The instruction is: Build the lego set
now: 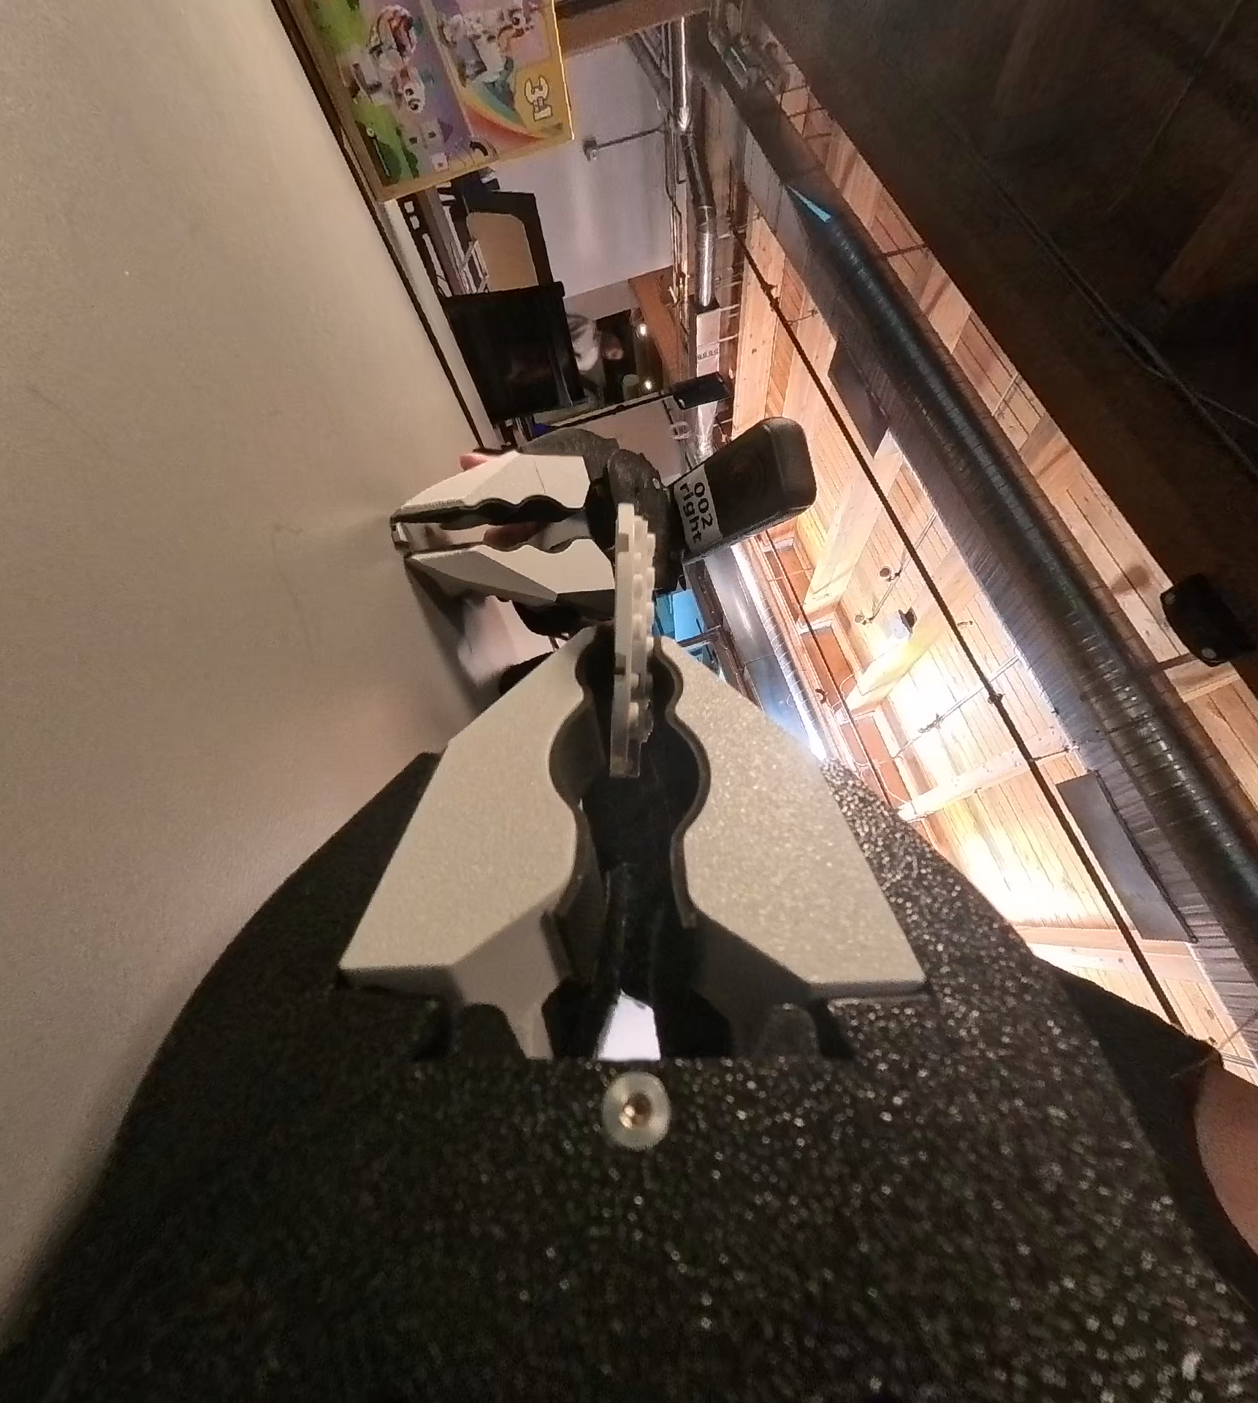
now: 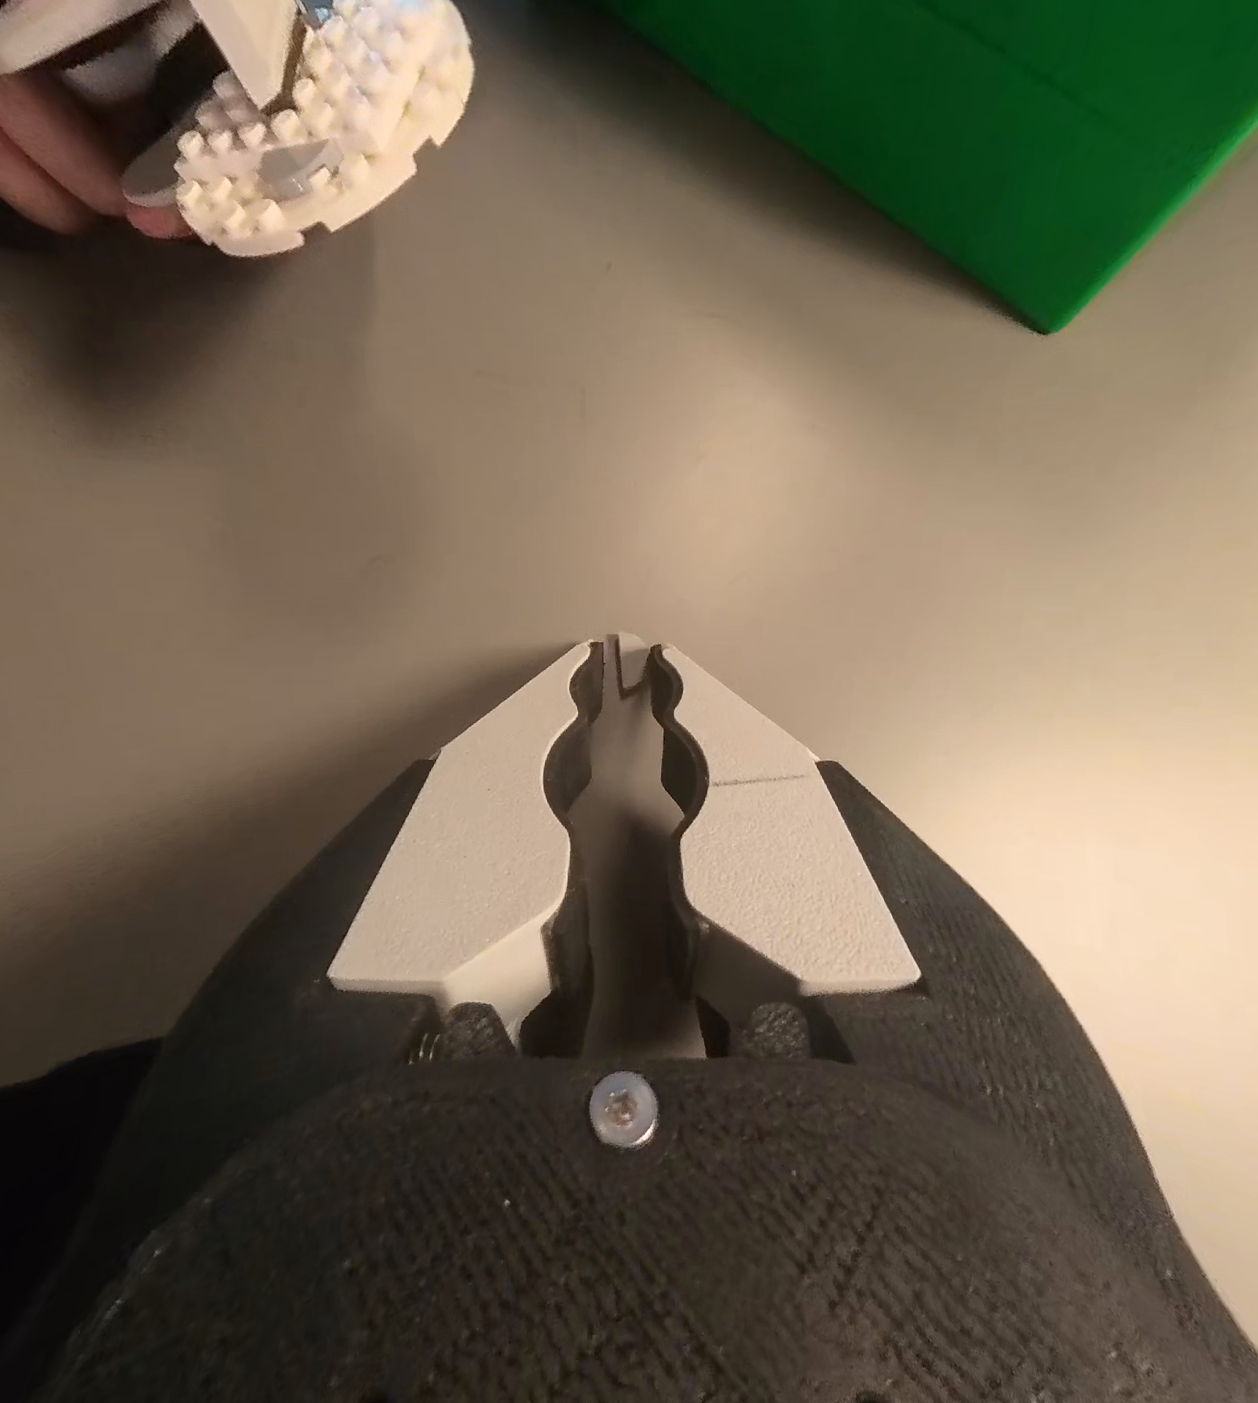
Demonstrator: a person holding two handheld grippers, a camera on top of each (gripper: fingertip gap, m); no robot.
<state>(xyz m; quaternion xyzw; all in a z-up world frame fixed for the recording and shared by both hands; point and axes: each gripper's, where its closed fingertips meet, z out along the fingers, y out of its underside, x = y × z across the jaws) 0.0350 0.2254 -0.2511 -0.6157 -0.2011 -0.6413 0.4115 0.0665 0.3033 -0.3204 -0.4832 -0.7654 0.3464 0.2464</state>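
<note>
Black textured housing fills the foreground of the left wrist view, and beyond it the left gripper (image 1: pixel 630 668) is seen clamped on a white studded assembly (image 1: pixel 632 607), gripped edge-on so that the plate stands out past the fingertips. It is judged to be held up this way so that its studded face is offered to the other tool. Farther off, the right gripper (image 1: pixel 459 535) is pointed down at the pale table (image 1: pixel 117 379), and a colourful set box (image 1: pixel 451 83) is propped at the table's far edge.

Dark fabric-like housing is likewise nearest in the right wrist view. The right gripper (image 2: pixel 622 657) is nearly closed on a small white piece (image 2: pixel 630 668) pinched at the very tips, just above or on the table; contact cannot be told. At upper left the round white assembly (image 2: pixel 322 137) is held aloft, studs exposed, with a hand (image 2: pixel 11 152) beside it. A green bin (image 2: pixel 990 137) lies at upper right, probably holding parts.
</note>
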